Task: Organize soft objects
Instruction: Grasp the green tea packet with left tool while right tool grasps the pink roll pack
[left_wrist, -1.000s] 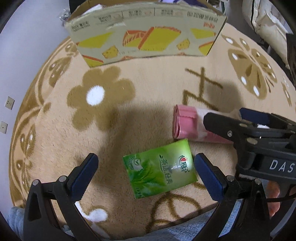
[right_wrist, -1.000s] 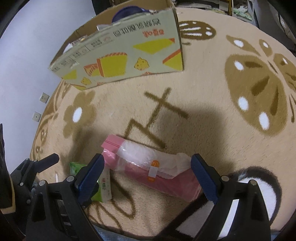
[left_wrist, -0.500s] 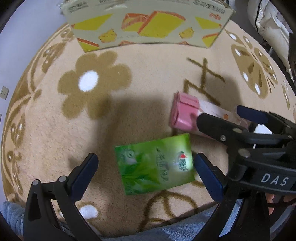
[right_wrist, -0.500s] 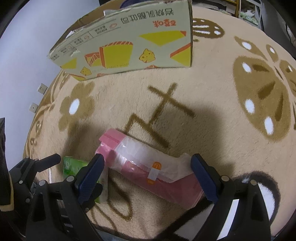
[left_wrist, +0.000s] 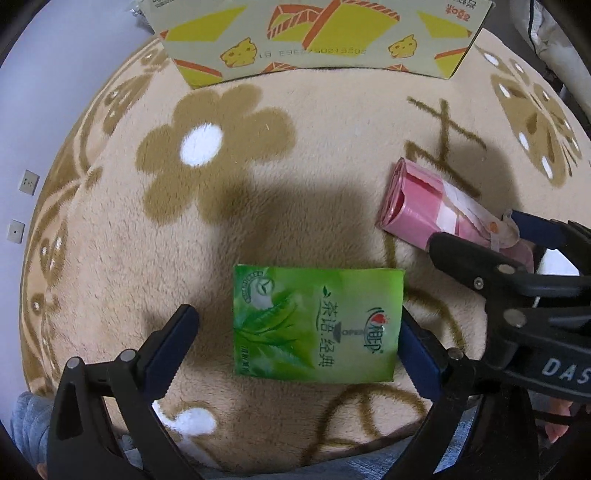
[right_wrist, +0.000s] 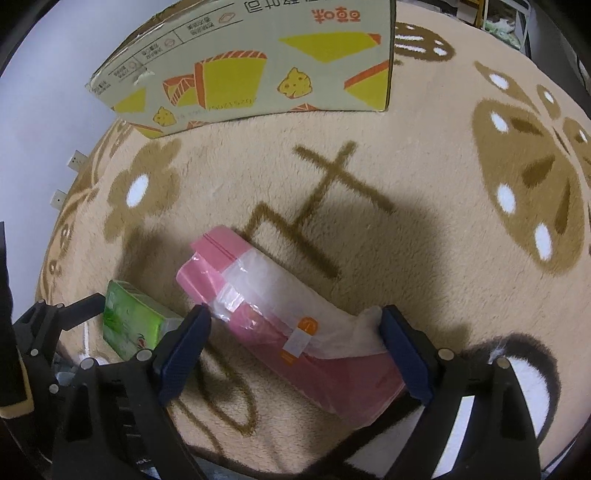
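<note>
A beige flowered rug (left_wrist: 332, 177) carries your work. Your left gripper (left_wrist: 295, 343), wide open, straddles the soft, light green tissue pack (left_wrist: 317, 325); squeeze its short ends gently. Your right gripper (right_wrist: 295, 343), also wide, frames the squashy pink roll (right_wrist: 280, 310).

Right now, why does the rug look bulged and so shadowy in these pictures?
Left wrist view: the fisheye lens bows the rug, and a dark shadow falls above the green tissue pack. Right wrist view: same curving; shadow surrounds the pink roll, corners black.
</note>
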